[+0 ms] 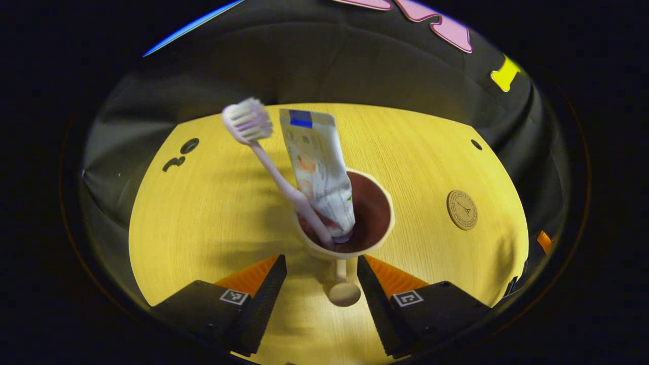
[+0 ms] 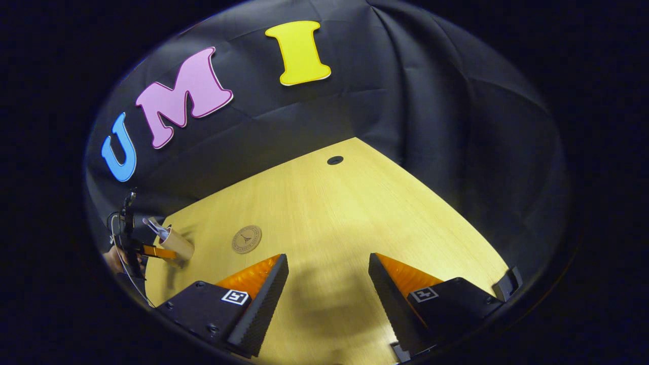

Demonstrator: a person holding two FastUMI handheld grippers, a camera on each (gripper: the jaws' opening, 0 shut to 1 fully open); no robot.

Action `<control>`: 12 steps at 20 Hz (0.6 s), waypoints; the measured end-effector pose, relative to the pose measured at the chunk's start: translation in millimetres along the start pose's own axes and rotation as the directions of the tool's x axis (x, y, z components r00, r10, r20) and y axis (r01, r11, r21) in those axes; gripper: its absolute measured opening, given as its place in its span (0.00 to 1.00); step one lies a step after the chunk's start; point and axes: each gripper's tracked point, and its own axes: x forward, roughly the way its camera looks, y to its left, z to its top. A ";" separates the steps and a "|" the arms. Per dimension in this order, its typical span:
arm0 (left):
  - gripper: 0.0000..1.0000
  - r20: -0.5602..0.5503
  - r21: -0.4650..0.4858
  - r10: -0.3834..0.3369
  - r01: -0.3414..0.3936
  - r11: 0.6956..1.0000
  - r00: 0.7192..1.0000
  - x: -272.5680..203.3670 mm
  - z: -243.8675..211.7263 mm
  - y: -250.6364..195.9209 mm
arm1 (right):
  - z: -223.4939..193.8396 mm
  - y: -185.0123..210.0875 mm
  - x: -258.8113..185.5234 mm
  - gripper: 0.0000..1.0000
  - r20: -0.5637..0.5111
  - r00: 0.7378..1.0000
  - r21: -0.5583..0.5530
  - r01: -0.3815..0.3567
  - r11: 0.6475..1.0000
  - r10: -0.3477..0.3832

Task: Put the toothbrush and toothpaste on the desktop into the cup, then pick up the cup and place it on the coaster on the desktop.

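The left gripper (image 1: 322,281) has its fingers spread, flanking the handle of the beige cup with dark red interior (image 1: 377,238) without pressing it. In the cup lean a pink toothbrush (image 1: 276,172) and a white toothpaste tube (image 1: 319,167). The round tan coaster (image 1: 462,210) lies well apart on the yellow wooden tabletop (image 1: 213,213). The right gripper (image 2: 328,284) hangs with fingers spread over bare tabletop.

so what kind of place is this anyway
It looks like a staged recording booth, not a real bathroom: a bare wooden desktop backed by draped black cloth. On it stand only task props: a cup holding a toothbrush and toothpaste, plus a round coaster.
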 end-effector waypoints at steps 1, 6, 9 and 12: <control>0.84 -0.019 0.012 -0.003 0.003 1.000 1.000 0.7 0.3 -2.4 | 1.5 -2.9 -1.0 0.98 0.005 1.000 0.000 0.005 1.000 -0.005; 0.60 -0.115 0.057 0.011 -0.004 0.998 0.993 7.8 0.6 -7.8 | 0.8 -8.0 -0.8 0.98 0.012 1.000 0.019 0.013 1.000 -0.013; 0.47 -0.159 0.071 0.014 -0.003 0.997 0.987 10.4 -3.6 -9.2 | 0.6 -11.0 -0.2 0.98 0.016 1.000 0.037 0.017 0.999 -0.017; 0.35 -0.167 0.084 0.011 0.003 0.996 0.986 9.9 -2.0 -9.0 | -1.2 -15.3 0.9 0.98 0.012 1.000 0.060 0.027 0.998 -0.028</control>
